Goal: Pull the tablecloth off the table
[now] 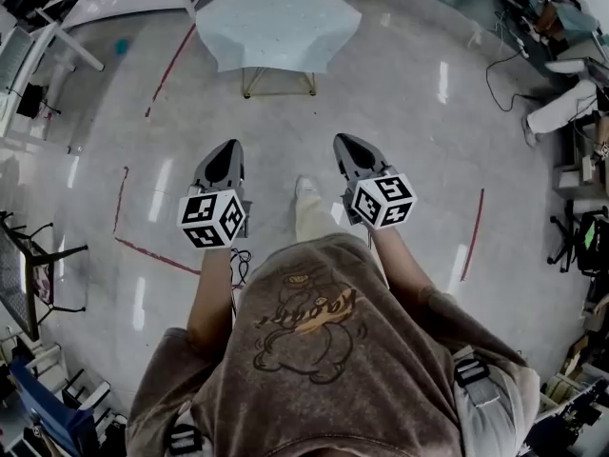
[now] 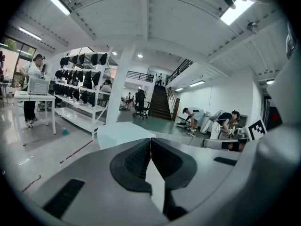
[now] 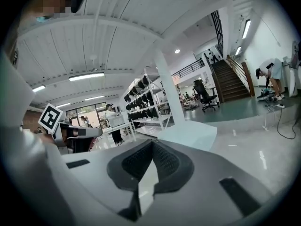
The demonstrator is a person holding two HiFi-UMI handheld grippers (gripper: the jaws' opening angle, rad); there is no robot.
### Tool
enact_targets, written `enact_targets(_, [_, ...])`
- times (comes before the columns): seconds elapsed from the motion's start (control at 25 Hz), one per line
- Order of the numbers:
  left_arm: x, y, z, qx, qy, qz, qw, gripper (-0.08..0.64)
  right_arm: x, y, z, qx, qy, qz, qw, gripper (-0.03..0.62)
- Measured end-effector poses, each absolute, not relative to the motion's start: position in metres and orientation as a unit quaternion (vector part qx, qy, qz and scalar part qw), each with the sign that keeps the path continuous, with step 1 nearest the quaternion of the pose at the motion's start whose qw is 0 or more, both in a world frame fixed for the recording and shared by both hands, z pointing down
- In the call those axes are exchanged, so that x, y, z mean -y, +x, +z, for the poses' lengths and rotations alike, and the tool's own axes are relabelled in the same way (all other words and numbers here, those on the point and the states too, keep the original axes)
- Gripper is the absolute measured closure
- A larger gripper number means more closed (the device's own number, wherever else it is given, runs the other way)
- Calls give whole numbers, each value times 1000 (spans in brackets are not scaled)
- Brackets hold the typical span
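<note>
Closest to me, the left gripper (image 1: 226, 152) and the right gripper (image 1: 346, 145) are held out side by side in front of the body. In each gripper view the fingers are pressed together with nothing between them. I judge the step in hand to be the approach, since a wide stretch of glossy floor (image 1: 409, 112) lies between both grippers and the cloth.

To do it well, I would come straight on at the near side and part both sets of fingers before arriving. I would aim each gripper at the hanging hem, one toward each near corner, so the pull is even and the cloth slides rather than bunches. I would pinch fabric only, below the tabletop edge, and draw back low toward myself so the light table does not tip or drag along.

Farther off, the tablecloth (image 1: 278, 19) sits well ahead at the top of the head view, roughly centred between the two grippers. It is pale blue-white, smooth across the top, and draped over the sides in angular folds. It covers the tabletop entirely, and only a thin metal frame (image 1: 278, 94) shows beneath.
</note>
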State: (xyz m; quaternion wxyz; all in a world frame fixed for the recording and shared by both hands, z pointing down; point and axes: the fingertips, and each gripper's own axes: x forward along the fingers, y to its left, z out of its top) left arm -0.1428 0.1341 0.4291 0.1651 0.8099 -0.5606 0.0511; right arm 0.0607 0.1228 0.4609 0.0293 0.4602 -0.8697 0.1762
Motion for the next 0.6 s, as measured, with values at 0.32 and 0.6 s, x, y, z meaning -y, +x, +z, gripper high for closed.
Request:
enact_targets(0.32, [-48,-137,425,581,792,55,178,541,-26,64,452,880,435,185,31,584])
enact_targets(0.6, [19,-128,421,591,785,46,181,541,42,72,458,887,417,193,42,584])
